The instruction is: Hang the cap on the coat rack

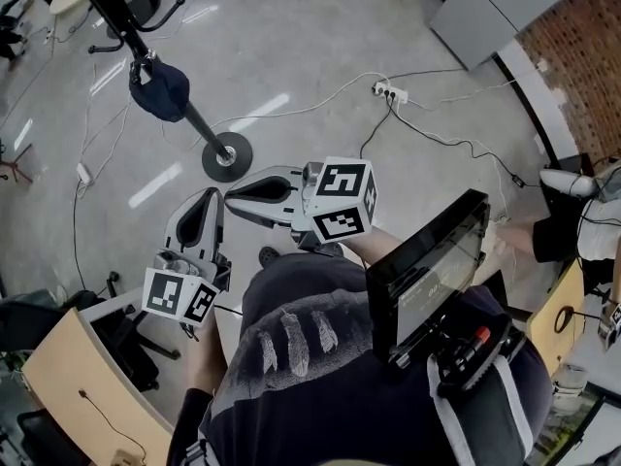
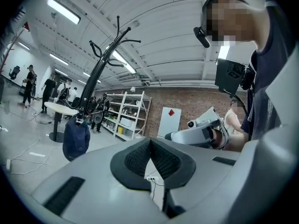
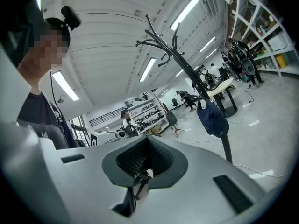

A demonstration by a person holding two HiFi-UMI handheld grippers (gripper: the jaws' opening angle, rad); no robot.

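On left gripper (image 2: 150, 143) and right gripper (image 3: 148, 143), fingers pressed together, empty. We advise clearing the coat rack (image 1: 206, 130) without brushing its cap (image 1: 160, 90).

The person wears a dark, pale-printed T-shirt (image 1: 277, 294); the grey left gripper (image 1: 212, 198) and right gripper (image 1: 234, 197) each bear a black-and-white marker cube (image 1: 342, 200).

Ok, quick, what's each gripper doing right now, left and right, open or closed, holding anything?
Left gripper: closed, jaws together, holding nothing.
Right gripper: closed, jaws together, holding nothing.
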